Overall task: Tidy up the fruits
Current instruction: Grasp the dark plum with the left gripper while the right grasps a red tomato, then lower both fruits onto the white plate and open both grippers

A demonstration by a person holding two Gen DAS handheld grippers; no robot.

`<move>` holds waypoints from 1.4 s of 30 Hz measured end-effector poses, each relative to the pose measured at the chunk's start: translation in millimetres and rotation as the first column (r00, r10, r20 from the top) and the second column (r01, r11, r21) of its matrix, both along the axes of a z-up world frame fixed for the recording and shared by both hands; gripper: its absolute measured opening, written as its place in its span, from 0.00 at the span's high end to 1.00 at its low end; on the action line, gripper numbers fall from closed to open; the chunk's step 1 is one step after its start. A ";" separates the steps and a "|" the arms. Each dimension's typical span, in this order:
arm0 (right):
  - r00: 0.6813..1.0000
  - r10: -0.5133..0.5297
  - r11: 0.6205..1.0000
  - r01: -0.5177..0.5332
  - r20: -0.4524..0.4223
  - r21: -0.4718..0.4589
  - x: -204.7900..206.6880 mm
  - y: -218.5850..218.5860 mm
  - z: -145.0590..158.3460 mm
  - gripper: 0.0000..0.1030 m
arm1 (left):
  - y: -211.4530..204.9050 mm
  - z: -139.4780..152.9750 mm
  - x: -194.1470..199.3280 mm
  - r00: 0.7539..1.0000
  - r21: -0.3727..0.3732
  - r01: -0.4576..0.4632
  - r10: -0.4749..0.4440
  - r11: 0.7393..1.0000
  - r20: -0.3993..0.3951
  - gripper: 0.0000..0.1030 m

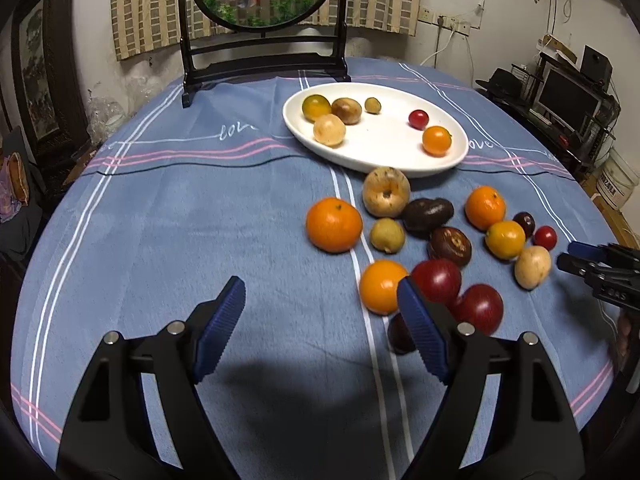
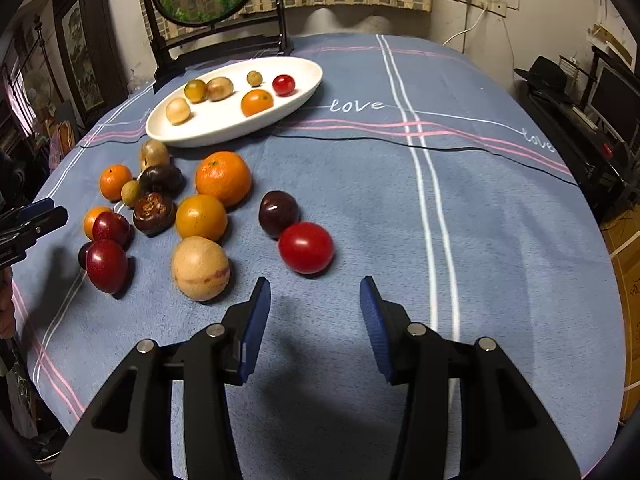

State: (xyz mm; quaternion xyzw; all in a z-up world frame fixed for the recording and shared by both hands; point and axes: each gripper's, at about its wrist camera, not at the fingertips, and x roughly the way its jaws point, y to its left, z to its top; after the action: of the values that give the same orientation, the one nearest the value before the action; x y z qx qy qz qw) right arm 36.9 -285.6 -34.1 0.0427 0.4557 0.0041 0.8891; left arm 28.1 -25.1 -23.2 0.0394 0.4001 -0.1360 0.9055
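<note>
The left gripper (image 1: 322, 300) hovered over bare blue tablecloth (image 1: 200, 220), jaws wide apart and holding nothing; an orange fruit (image 1: 380, 286) lay just beyond its right finger. The right gripper (image 2: 316, 304) stood about half open, also empty, near a red tomato (image 2: 306, 247) and a tan fruit (image 2: 201, 268). The white oval plate (image 2: 200, 132) at the far side held 6 small fruits. Roughly 13 more, possibly 14, lay scattered on the cloth near it.
</note>
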 end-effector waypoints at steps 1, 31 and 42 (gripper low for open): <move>1.000 -0.001 1.000 0.001 -0.004 -0.002 3.5 0.5 -1.3 0.54 | -0.1 -0.9 -1.9 1.000 -0.004 0.009 -0.009 1.000 -0.005 0.22; 0.998 -0.065 0.998 0.065 -0.001 0.023 2.4 -6.0 -6.8 0.68 | -44.9 -39.8 -3.5 0.980 0.029 0.166 -0.161 0.986 -0.119 0.49; 0.998 -0.024 1.000 0.023 0.055 0.019 -4.3 1.9 13.9 0.68 | -34.1 -24.8 0.5 0.974 0.006 0.196 -0.194 0.981 -0.117 0.69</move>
State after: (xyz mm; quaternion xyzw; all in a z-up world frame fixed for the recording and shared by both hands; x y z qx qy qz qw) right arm 32.6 -283.7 -20.2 0.0559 0.4303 -0.0008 0.9009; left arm 28.5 -59.3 -48.0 0.0784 0.4474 -0.2229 0.8626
